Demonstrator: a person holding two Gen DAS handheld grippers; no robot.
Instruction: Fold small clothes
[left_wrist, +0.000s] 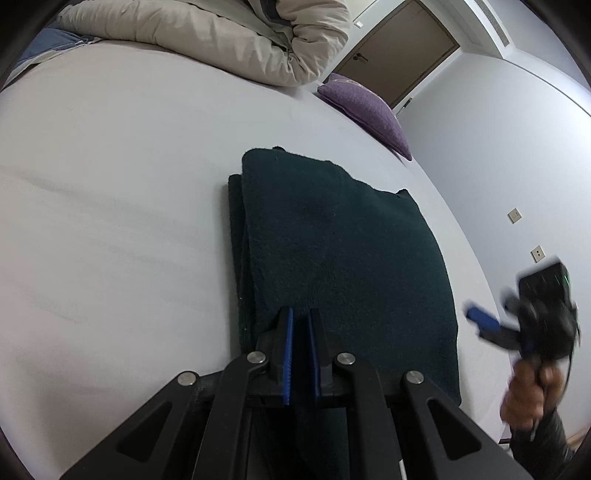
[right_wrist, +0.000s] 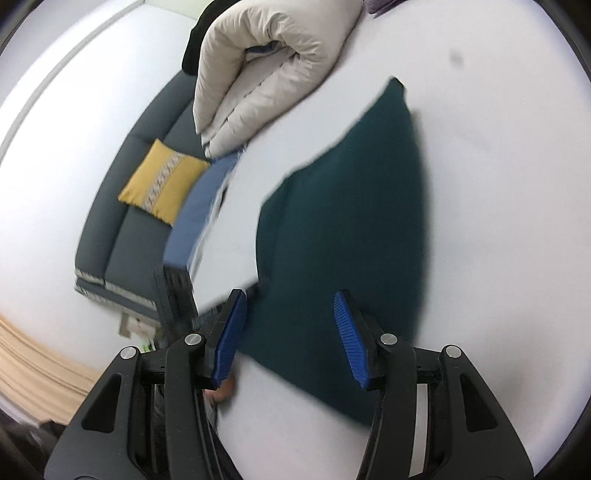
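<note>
While the dark green folded garment lies flat on the white bed sheet, the left tool sits low over its near edge with its blue-padded fingers drawn nearly together; whether any cloth is pinched in the narrow gap cannot be told. A thinner layer of the same cloth shows along the garment's left side. At the far side of the bed a cream quilted duvet is bundled up, and a purple cushion rests at the bed's far right edge, beside a pale wall with two small switch plates. Beyond the cushion a brown door stands closed. The right tool, blurred, is off the right edge of the garment, gripped by a hand.

From the right wrist view, the right tool has its fingers spread wide apart with nothing between them, held above the garment. To the left of the bed a grey sofa carries a yellow cushion, and a blue bed edge runs beneath the duvet.
</note>
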